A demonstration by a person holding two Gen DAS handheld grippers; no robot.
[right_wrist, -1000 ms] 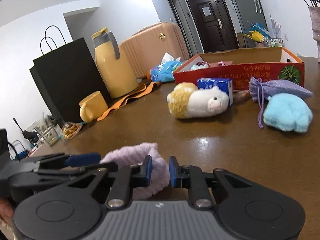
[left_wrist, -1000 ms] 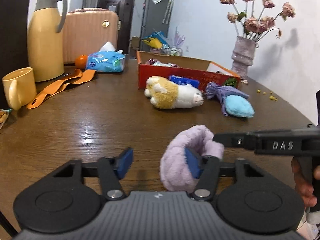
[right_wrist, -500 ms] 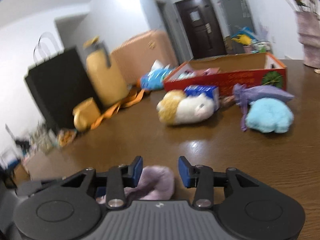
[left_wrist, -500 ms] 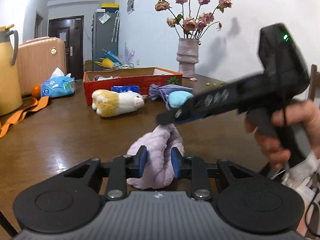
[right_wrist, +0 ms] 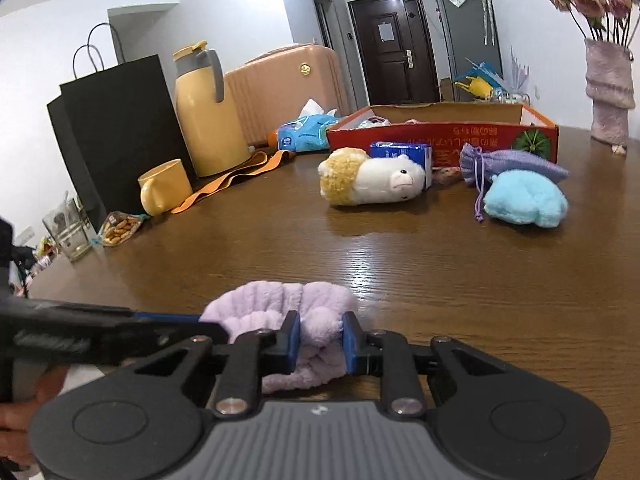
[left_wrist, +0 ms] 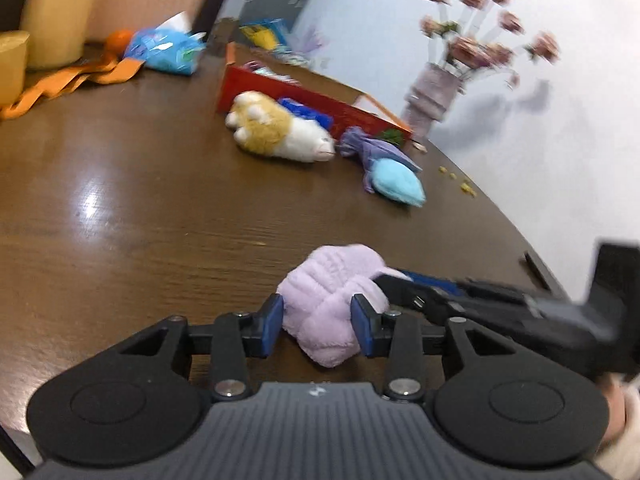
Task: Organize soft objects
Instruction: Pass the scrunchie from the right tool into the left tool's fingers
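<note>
A lilac fluffy cloth (left_wrist: pixel 332 276) lies bunched on the brown table (left_wrist: pixel 120 200) close in front of me. My left gripper (left_wrist: pixel 318 322) has it between its blue pads, which touch both sides as the jaws are opening. My right gripper (right_wrist: pixel 320 340) pinches another fold of the same cloth (right_wrist: pixel 276 300), its jaws closing. Each gripper shows in the other's view: right (left_wrist: pixel 396 276), left (right_wrist: pixel 200 320). Farther back lie an alpaca plush (right_wrist: pixel 372 180), a blue plush (right_wrist: pixel 524 200) and a purple pouch (right_wrist: pixel 516 160), in front of a red box (right_wrist: pixel 440 132).
Along the left stand a yellow thermos (right_wrist: pixel 208 120), a yellow mug (right_wrist: pixel 166 186), a black paper bag (right_wrist: pixel 116 128), a glass (right_wrist: pixel 68 236) and a snack packet (right_wrist: pixel 120 228). An orange strap (right_wrist: pixel 228 184) and blue tissue pack (right_wrist: pixel 304 132) lie behind. A flower vase (right_wrist: pixel 608 96) stands at the right.
The left view has swung and rolled toward the table's left. The left jaws have spread slightly around the cloth. The right jaws, wider half a second ago, have closed onto the cloth.
</note>
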